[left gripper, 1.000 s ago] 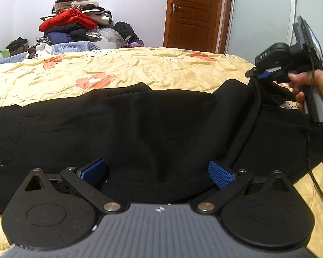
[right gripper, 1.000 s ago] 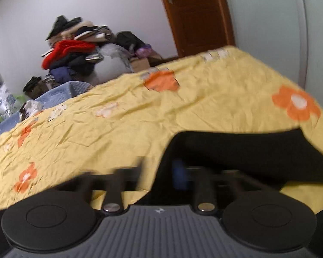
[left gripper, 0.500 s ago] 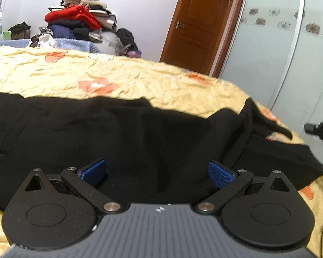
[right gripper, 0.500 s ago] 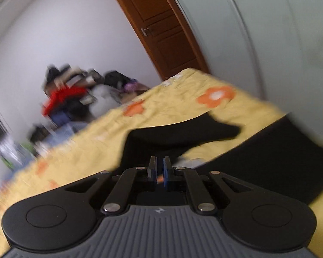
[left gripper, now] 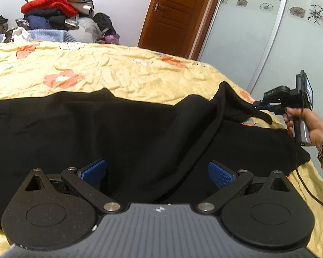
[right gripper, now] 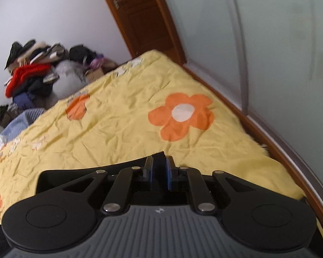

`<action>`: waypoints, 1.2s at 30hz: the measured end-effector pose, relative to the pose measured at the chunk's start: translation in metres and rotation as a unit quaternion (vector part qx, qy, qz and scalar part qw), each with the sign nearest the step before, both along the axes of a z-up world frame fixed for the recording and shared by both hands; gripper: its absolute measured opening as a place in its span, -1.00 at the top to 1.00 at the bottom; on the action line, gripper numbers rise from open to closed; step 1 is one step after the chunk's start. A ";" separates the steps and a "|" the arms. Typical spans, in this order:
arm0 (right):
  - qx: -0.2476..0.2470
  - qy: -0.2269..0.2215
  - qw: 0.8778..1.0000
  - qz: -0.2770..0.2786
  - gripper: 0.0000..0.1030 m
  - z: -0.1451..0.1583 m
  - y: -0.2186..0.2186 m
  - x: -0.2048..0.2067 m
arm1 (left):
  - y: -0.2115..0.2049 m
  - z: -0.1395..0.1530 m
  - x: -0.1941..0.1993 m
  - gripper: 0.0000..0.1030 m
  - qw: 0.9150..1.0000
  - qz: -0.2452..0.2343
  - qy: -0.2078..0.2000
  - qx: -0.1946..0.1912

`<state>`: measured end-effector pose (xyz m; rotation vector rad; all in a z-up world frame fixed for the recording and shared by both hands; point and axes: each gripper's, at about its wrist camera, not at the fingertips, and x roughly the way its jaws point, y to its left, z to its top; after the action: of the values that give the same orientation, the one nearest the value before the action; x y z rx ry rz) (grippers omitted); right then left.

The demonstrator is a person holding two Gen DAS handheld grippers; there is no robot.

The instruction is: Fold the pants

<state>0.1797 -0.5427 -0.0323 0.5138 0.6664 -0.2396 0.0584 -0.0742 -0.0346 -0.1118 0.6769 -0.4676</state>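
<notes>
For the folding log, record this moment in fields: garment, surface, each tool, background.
garment: black pants spread across the bed, one end drawn up toward the right tool
surface: yellow bedspread with orange flowers
left tool: open, pads wide apart above the pants, holding nothing
right tool: jaws nearly closed and opening, black cloth between them
background: clothes pile, wooden door

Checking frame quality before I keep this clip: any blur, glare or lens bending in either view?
Left wrist view: sharp; black pants lose fold detail in shadow; door frame bows from the fisheye. Right wrist view: slightly soft, clothes pile smeared; bedspread evenly lit, no glare.
</notes>
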 end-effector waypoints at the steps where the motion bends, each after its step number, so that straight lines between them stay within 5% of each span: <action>1: 0.004 0.004 1.000 -0.002 0.70 -0.003 -0.002 0.005 | 0.000 -0.001 0.002 -0.98 1.000 0.001 0.002 0.000; 3: 0.007 0.004 1.000 -0.001 0.13 -0.006 -0.004 0.012 | 0.000 0.000 0.004 -0.98 1.000 0.002 0.002 -0.001; 4: 0.003 -0.001 1.000 0.001 -0.44 -0.006 -0.004 0.013 | -0.001 0.000 0.005 -0.98 1.000 0.002 0.003 -0.001; 5: -0.005 -0.009 1.000 -0.005 -0.63 -0.003 -0.003 0.012 | -0.001 0.001 0.006 -0.98 1.000 0.002 0.003 -0.001; 10: -0.008 -0.060 0.998 0.013 -0.63 0.019 0.014 0.001 | -0.003 -0.001 0.007 -0.98 1.000 0.003 0.004 0.000; 14: 0.136 -0.108 0.981 0.081 -0.73 0.027 0.039 -0.009 | -0.005 -0.003 0.007 -0.98 1.000 0.002 0.001 0.007; 16: 0.195 -0.097 0.970 0.112 -0.73 0.023 0.058 -0.003 | -0.005 -0.003 0.006 -0.98 1.000 0.001 0.001 0.009; 20: 0.090 -0.036 0.990 0.107 -0.73 0.026 0.102 0.014 | -0.003 -0.002 0.005 -0.98 1.000 -0.003 0.003 -0.001; 24: 0.021 0.001 0.995 0.097 -0.73 0.023 0.130 0.029 | 0.001 -0.002 0.004 -0.98 1.000 -0.007 0.007 -0.012; 25: 0.010 0.005 0.996 0.093 -0.69 0.019 0.137 0.030 | 0.001 -0.002 0.004 -0.98 1.000 -0.008 0.008 -0.015; 27: -0.013 0.019 0.996 0.088 -0.10 0.015 0.147 0.037 | 0.004 -0.002 0.004 -0.98 1.000 -0.011 0.010 -0.022; 28: -0.020 0.022 0.996 0.085 0.45 0.013 0.150 0.040 | 0.005 -0.001 0.004 -0.98 1.000 -0.012 0.010 -0.026; 29: -0.025 0.024 0.996 0.085 0.77 0.011 0.153 0.042 | 0.007 -0.001 0.003 -0.98 0.999 -0.013 0.011 -0.031; 36: 0.004 -0.043 0.995 0.092 0.95 0.025 0.141 0.006 | 0.020 0.001 0.004 -0.98 0.998 -0.011 0.020 -0.054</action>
<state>0.1857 -0.4017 -0.0069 0.4634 0.6271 -0.0410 0.0621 -0.0544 -0.0333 -0.2154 0.6921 -0.5239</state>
